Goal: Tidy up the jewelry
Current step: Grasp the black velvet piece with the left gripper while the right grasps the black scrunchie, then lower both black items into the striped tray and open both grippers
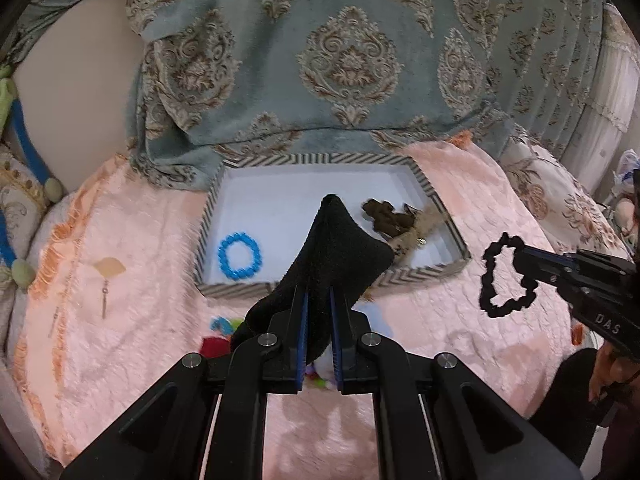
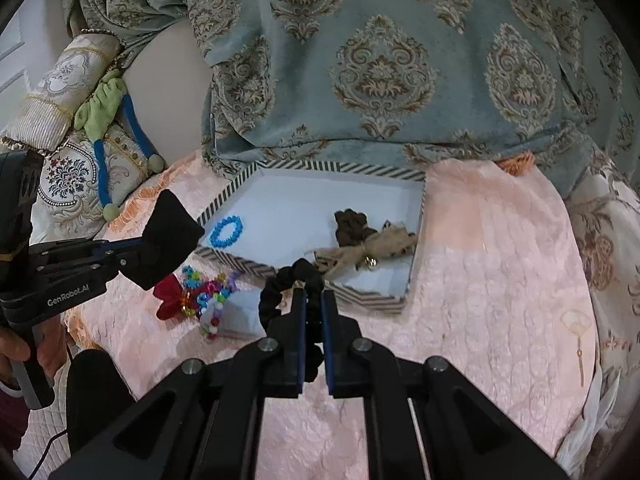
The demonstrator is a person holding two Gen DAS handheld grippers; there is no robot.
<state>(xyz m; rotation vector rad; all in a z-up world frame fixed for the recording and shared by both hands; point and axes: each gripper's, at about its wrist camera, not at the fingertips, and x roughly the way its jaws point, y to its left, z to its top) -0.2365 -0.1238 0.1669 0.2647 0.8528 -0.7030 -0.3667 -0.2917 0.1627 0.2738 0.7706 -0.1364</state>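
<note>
Your right gripper [image 2: 314, 312], fingers clenched on the black scrunchie [image 1: 505, 276], hangs just beside the tray [image 1: 434, 270], nearer it than your left gripper [image 1: 318, 312] clamping black cloth [image 1: 340, 256].

"GenRobo.AI" on left gripper [image 2: 132, 254], "DAS" on right gripper [image 1: 520, 264]

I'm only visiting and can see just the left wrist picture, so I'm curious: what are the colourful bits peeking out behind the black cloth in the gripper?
Observer: A red bow and multicoloured bead bracelets, lying on the pink blanket just outside the striped tray.
Visitor: Who holds the gripper with the black cloth?
Observer: A person's hand, wrapped around the left gripper handle.
Visitor: Anything beyond my left edge?
Observer: A rolled embroidered bolster, next to the green-and-blue fabric piece.
</note>
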